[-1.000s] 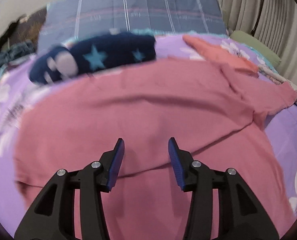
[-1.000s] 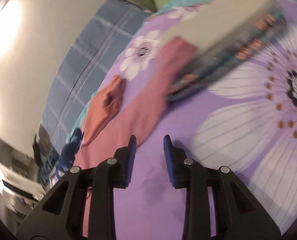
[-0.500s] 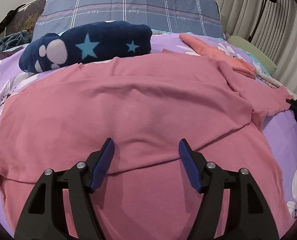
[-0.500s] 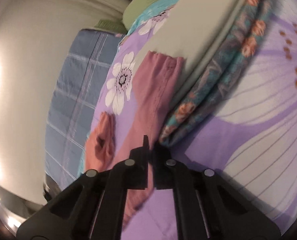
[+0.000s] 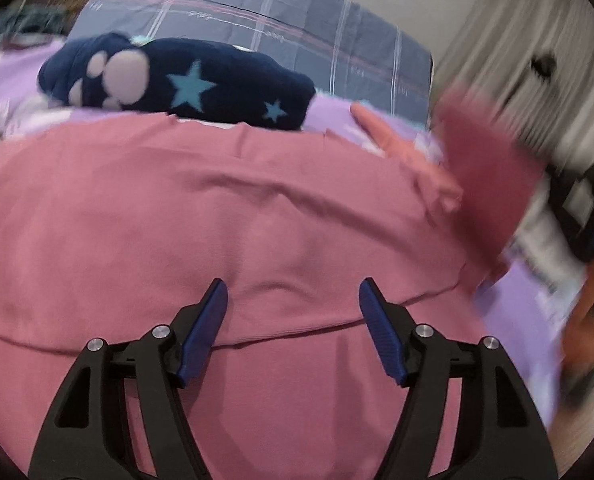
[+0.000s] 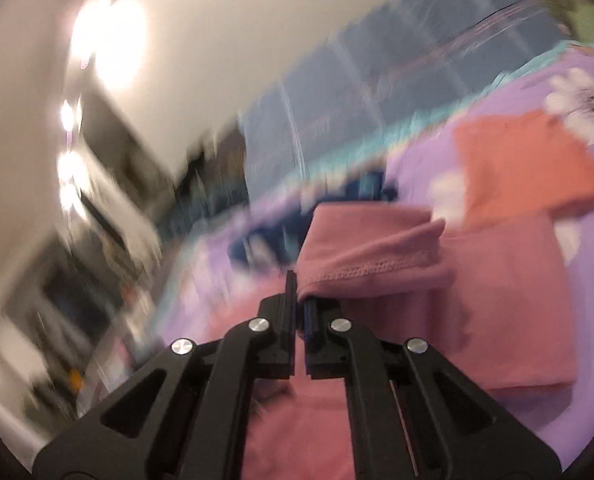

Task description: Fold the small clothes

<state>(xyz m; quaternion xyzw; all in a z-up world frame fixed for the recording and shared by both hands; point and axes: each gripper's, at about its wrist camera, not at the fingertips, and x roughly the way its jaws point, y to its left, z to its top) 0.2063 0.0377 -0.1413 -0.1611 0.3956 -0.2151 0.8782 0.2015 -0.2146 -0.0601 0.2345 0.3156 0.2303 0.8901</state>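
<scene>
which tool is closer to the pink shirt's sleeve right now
Right. The right tool is shut on the hemmed end of the sleeve, lifting it. The left tool is open over the body of the pink shirt, apart from the sleeve.

The left gripper (image 5: 293, 300) is wide open over a big pink shirt (image 5: 217, 216) on the bed. A dark blue fuzzy bundle with stars (image 5: 185, 80) lies behind it, and one pink sleeve (image 5: 493, 184) is up, blurry

Flat pink knit garment (image 5: 225, 216) lay open ahead; a navy star-patterned plush bundle (image 5: 185, 80) blocked its far edge, folded orange cloth (image 6: 525, 164) alongside.
</scene>
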